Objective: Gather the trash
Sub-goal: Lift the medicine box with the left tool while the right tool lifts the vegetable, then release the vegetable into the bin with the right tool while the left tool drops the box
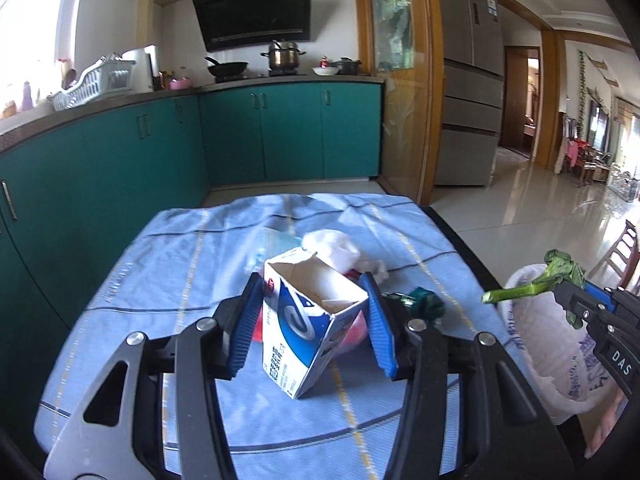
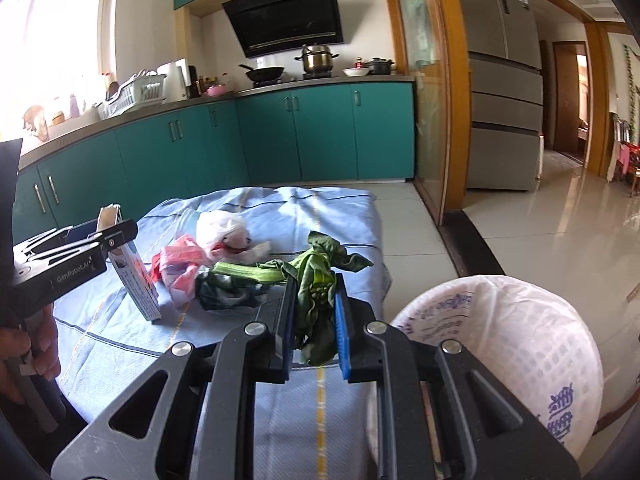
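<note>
My left gripper (image 1: 312, 320) is shut on an opened blue and white milk carton (image 1: 308, 320), holding it tilted with its lower corner near the blue cloth; it also shows in the right wrist view (image 2: 136, 280). My right gripper (image 2: 316, 320) is shut on a wilted green leafy vegetable (image 2: 316, 280) and holds it just left of the bag-lined white trash basket (image 2: 500, 352). The vegetable stalk (image 1: 520, 290) sticks out above the basket (image 1: 540, 340) in the left wrist view. A white plastic bag (image 2: 224, 228), a pink wrapper (image 2: 180, 268) and a dark green bag (image 2: 228, 292) lie on the cloth.
The table is covered by a blue checked cloth (image 1: 160, 272). Teal kitchen cabinets (image 1: 280, 132) stand behind it, with a stove, a wok and pots on the counter. A grey fridge (image 1: 472, 80) stands at the right. Tiled floor (image 2: 560, 232) stretches to the right.
</note>
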Action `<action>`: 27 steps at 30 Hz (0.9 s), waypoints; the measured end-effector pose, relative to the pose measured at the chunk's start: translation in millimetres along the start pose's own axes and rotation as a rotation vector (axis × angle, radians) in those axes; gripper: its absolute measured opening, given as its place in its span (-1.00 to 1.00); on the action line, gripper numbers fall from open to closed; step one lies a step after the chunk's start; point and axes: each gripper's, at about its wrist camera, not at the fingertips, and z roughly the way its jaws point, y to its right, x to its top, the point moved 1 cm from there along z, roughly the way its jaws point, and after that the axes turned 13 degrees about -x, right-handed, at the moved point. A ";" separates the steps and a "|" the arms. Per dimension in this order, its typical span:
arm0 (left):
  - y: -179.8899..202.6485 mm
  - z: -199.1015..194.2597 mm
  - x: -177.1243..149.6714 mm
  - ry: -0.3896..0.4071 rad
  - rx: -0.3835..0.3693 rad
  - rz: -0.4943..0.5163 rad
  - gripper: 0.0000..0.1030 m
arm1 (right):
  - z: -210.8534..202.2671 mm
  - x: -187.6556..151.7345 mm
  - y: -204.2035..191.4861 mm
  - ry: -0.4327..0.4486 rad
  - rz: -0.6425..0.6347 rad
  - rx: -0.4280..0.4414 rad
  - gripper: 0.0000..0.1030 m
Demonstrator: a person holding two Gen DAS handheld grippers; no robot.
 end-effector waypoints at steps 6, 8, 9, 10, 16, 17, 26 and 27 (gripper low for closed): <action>21.9 5.4 1.3 -0.008 -0.088 -0.035 -0.03 | -2.8 -6.3 40.1 -0.018 0.072 -0.074 -0.66; 30.1 5.3 2.2 0.011 -0.110 -0.047 -0.05 | -3.6 -9.8 54.2 -0.026 0.100 -0.098 -0.66; 34.3 2.9 3.0 0.032 -0.132 -0.048 -0.05 | -4.3 -11.1 61.6 -0.030 0.117 -0.110 -0.66; 38.1 0.9 3.6 0.044 -0.147 -0.039 -0.05 | -5.0 -11.9 66.1 -0.031 0.126 -0.115 -0.66; 72.6 7.7 0.7 0.045 -0.233 0.011 -0.05 | -11.3 -15.6 97.2 -0.039 0.192 -0.173 -0.66; 79.1 12.1 -1.2 0.031 -0.253 0.007 -0.05 | -11.1 -16.3 99.7 -0.043 0.199 -0.177 -0.66; 140.2 21.5 5.5 0.072 -0.458 0.029 -0.05 | -18.5 -29.1 129.0 -0.055 0.217 -0.265 -0.66; 149.2 25.3 8.3 0.075 -0.487 0.033 -0.05 | -18.6 -31.2 134.4 -0.063 0.227 -0.276 -0.66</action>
